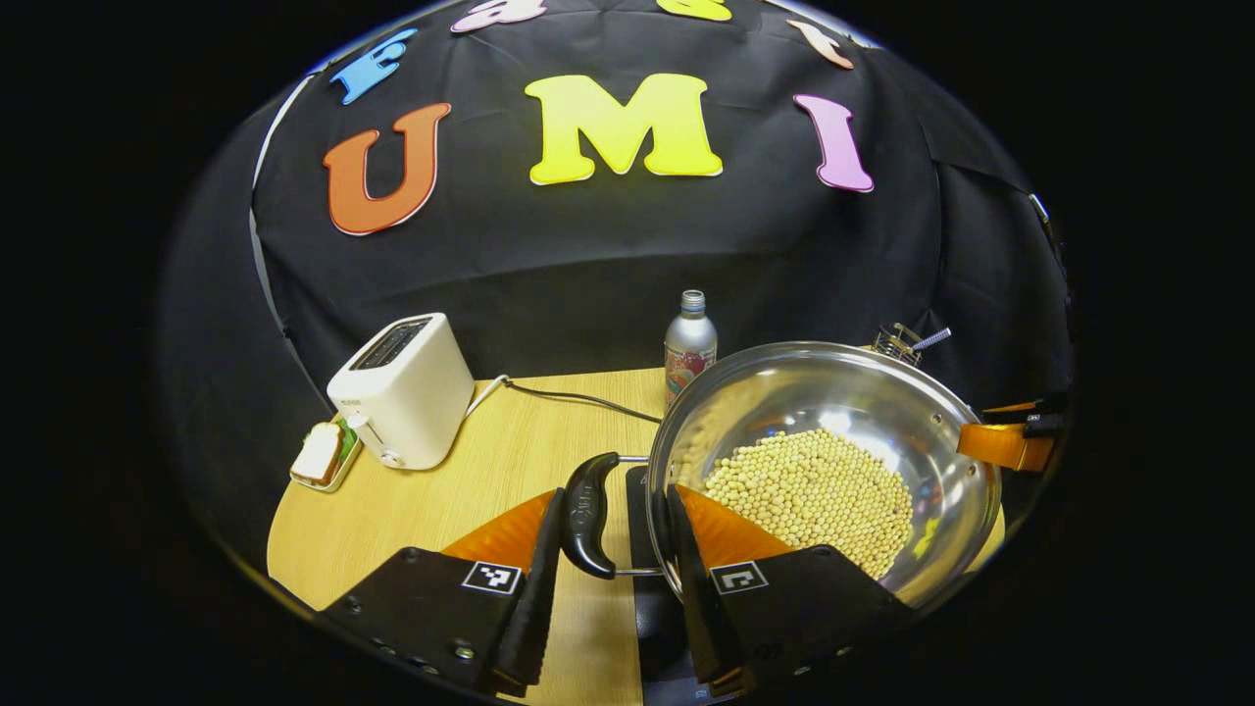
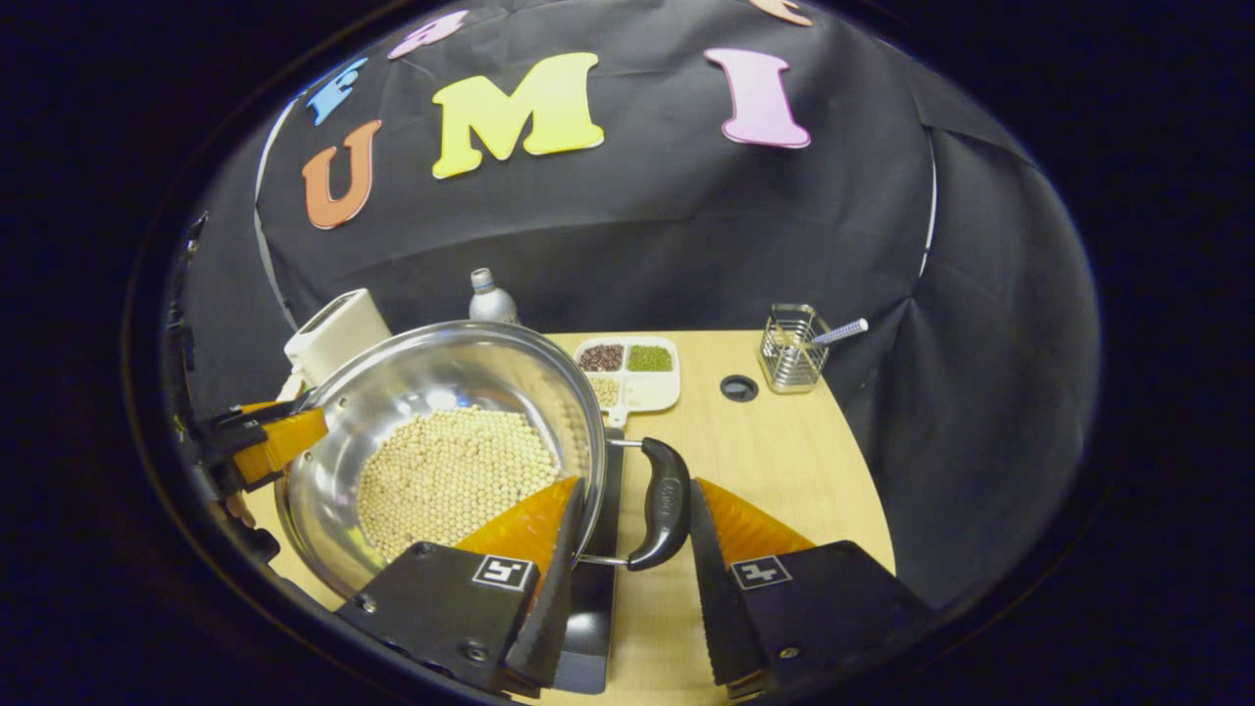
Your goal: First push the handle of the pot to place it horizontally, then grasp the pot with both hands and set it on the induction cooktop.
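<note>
The pot [image 1: 833, 461], a wide steel pan with a heap of pale beans [image 1: 809, 490] in its bottom, sits over the dark induction cooktop [image 1: 652, 588] at the near edge of the bench [image 1: 461, 490]. I judge this to be the last step: both handles lie level and each is straddled by a pair of tongs.

In the left gripper view, the left tongs [image 1: 608, 608] stand apart around the black left handle [image 1: 588, 515], which lies in the gap at 12 o'clock; one finger is close against it, the other is by the pot's wall, so this is no firm clamp.

In the right gripper view, the right tongs [image 2: 627, 608] are likewise apart, with the right handle [image 2: 665, 505] between the fingers.

Whether the pot rests fully on the cooktop I cannot tell. If it does, the next move calls for drawing both tongs straight back off the handles without tilting it.

On the wooden bench a white toaster [image 1: 402, 387] stands at 10 o'clock from the pot, a bottle [image 1: 689, 348] behind it at 12. To the right are a divided dish [image 2: 627, 373] and a wire holder [image 2: 792, 361].
</note>
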